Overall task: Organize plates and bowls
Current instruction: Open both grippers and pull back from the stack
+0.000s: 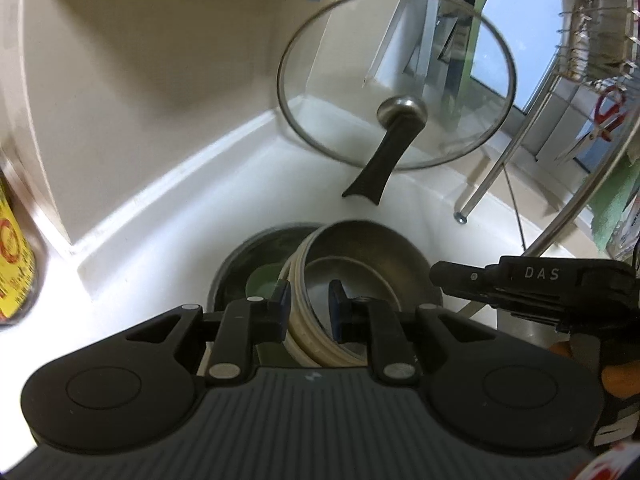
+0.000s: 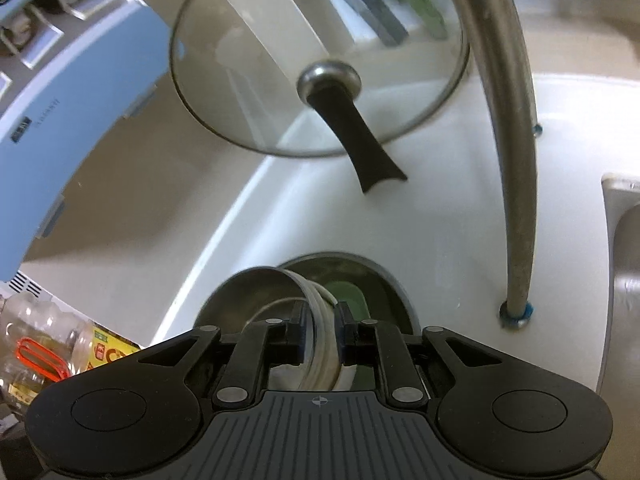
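Left wrist view first: the left gripper (image 1: 308,304) has its jaws straddling the stacked cream rims of a nest of bowls (image 1: 360,264), one blue pad outside the rim, the other inside the steel-lined hollow, both closed in on the wall between them. The stack tilts over a dark plate (image 1: 240,264) with a green centre, which lies flat on the white tabletop (image 1: 180,240). Over on the right edge, the right gripper (image 1: 520,280) reaches in at the far side of the same stack.

Right wrist view now: the right gripper (image 2: 320,332) pinches the same bowls (image 2: 256,292) at the layered rim, jaws pressed against it from both sides, the dark plate (image 2: 384,284) just beyond. Behind, a glass lid (image 2: 320,56) with a black handle leans in the corner, and a curved metal rack leg (image 2: 516,160) plants itself on the tabletop (image 2: 440,220) nearby.
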`<move>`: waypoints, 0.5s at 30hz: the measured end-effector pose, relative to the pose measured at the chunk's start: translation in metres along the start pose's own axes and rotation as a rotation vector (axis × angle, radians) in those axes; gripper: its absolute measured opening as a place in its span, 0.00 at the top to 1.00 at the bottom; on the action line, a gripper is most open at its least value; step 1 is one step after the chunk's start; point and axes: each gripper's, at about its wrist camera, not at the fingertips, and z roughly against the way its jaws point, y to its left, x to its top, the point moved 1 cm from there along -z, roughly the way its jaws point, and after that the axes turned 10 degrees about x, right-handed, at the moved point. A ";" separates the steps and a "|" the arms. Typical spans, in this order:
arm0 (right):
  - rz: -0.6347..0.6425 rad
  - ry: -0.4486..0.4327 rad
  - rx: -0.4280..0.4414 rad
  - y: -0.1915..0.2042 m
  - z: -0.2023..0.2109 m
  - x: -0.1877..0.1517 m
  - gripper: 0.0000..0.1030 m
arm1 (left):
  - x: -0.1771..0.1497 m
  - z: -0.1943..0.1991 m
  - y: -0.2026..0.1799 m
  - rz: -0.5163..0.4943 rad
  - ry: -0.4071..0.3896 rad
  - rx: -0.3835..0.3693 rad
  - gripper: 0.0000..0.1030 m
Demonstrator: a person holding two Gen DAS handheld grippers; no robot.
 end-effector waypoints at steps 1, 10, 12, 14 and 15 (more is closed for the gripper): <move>0.004 -0.009 0.006 0.001 0.002 -0.001 0.73 | -0.001 0.005 0.001 -0.007 -0.013 0.005 0.84; 0.068 -0.092 0.036 0.016 0.028 -0.030 0.57 | -0.022 0.036 0.013 -0.064 -0.076 0.078 0.83; 0.111 -0.105 0.019 0.023 0.032 -0.042 0.56 | -0.028 0.042 0.016 -0.079 -0.079 0.085 0.82; 0.153 -0.114 0.004 0.031 0.036 -0.054 0.56 | -0.035 0.048 0.020 -0.092 -0.075 0.087 0.82; 0.172 -0.117 -0.002 0.034 0.038 -0.061 0.56 | -0.039 0.050 0.021 -0.097 -0.074 0.088 0.81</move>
